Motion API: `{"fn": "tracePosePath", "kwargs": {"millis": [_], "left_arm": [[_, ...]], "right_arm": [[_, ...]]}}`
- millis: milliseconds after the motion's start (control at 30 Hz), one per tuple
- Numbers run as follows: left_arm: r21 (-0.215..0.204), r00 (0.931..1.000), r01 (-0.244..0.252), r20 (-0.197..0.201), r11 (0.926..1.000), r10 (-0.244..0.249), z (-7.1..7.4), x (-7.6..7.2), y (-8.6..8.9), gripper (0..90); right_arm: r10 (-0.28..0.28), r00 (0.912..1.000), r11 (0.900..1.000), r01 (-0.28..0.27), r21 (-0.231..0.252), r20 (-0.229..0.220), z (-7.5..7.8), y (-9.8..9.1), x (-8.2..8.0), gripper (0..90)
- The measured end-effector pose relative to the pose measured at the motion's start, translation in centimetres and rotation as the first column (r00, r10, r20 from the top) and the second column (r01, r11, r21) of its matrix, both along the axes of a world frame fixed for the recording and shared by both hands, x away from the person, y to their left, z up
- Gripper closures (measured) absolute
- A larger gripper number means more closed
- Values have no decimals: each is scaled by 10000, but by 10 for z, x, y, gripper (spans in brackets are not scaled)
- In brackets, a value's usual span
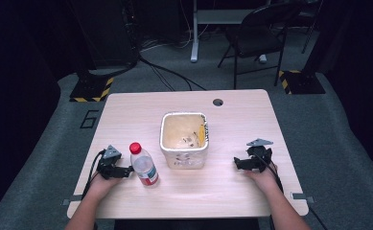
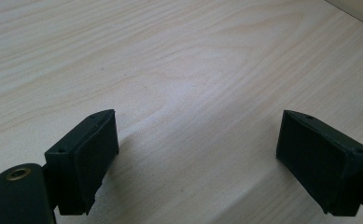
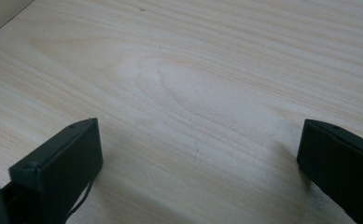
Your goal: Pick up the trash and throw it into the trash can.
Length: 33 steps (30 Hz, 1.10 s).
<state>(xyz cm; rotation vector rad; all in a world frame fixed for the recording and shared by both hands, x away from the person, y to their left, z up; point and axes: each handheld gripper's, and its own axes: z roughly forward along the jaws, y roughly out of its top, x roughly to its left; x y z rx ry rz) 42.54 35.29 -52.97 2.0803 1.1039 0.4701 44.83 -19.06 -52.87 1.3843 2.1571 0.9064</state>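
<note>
High view: left tongs [image 1: 126,171] rest on the table [image 1: 232,187] just beside a red-capped bottle [image 1: 143,164]; a white tub [image 1: 184,139] stands mid-table; right tongs [image 1: 238,163] lie well apart from it.
Left gripper view: jaws wide, bare wood between.
Right gripper view: jaws wide, holding nothing.

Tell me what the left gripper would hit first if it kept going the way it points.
Probably the bottle. In the high view the left gripper, jaws open, points at it from close by. The left gripper view has bare table ahead, so it may aim slightly low.
</note>
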Motion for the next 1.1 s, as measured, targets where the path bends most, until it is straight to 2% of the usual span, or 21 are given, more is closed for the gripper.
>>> {"fn": "tracePosePath", "kwargs": {"millis": [533,700,1000,1100], "left_arm": [[111,9999,150,-20,9998,-150,1,0,2,135],[45,10000,35,-80,10000,-34,2,0,1,152],[254,9992,103,-390,9996,-93,6,-1,0,192],[90,9980,87,-624,9999,-81,10,-1,1,216]], "right_arm": [[-2,10000,10000,2,-4,-6,0,0,0,0],[0,10000,10000,0,-4,-5,0,0,0,0],[-3,10000,10000,3,-1,-9,0,0,0,0],[-22,10000,10000,22,0,-8,0,0,0,0]]}}
